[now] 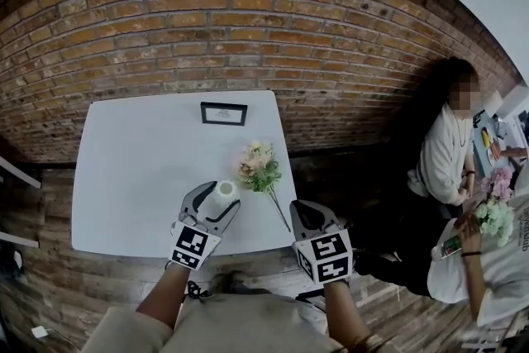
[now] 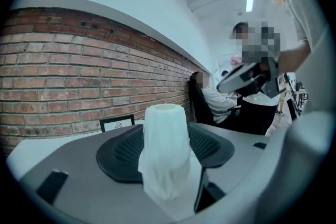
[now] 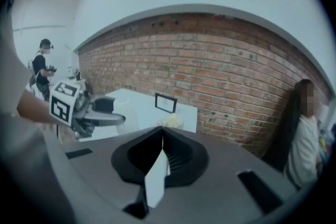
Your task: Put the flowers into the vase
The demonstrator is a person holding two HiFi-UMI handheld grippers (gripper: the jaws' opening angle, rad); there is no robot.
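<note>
A white tabletop (image 1: 124, 178) stands against a brick wall (image 1: 248, 12). At its near edge, left of centre, the left tongs (image 1: 216, 201) reach in almost level and are closed on the vase (image 1: 223, 190), a white frosted one standing upright on the tabletop. In the left gripper view the vase fills the space between the jaws. The dark ribbed pads (image 2: 122, 150) lie against its 2 sides with no gap showing.

Behind the vase, near the wall, a small black picture frame (image 1: 223, 113) stands upright, well apart from it.

Just right of the vase, not touching it, the flowers (image 1: 259, 164) lie flat on the tabletop. They are 1 bunch of pale pink and cream heads with green leaves. The heads point toward the wall and the thin stem runs back toward the near right corner.

The right tongs (image 1: 302, 211) hover at that corner, tilted down, just beside the end of the stem; whether they touch it I cannot tell. The right gripper view shows their jaws together with nothing between them.

Further right, off the tabletop, a person (image 1: 446, 153) in a pale top sits by the wall. At the far right a second bunch (image 1: 496, 207) of pink and pale green blooms shows beside another person's arm (image 1: 473, 269).
</note>
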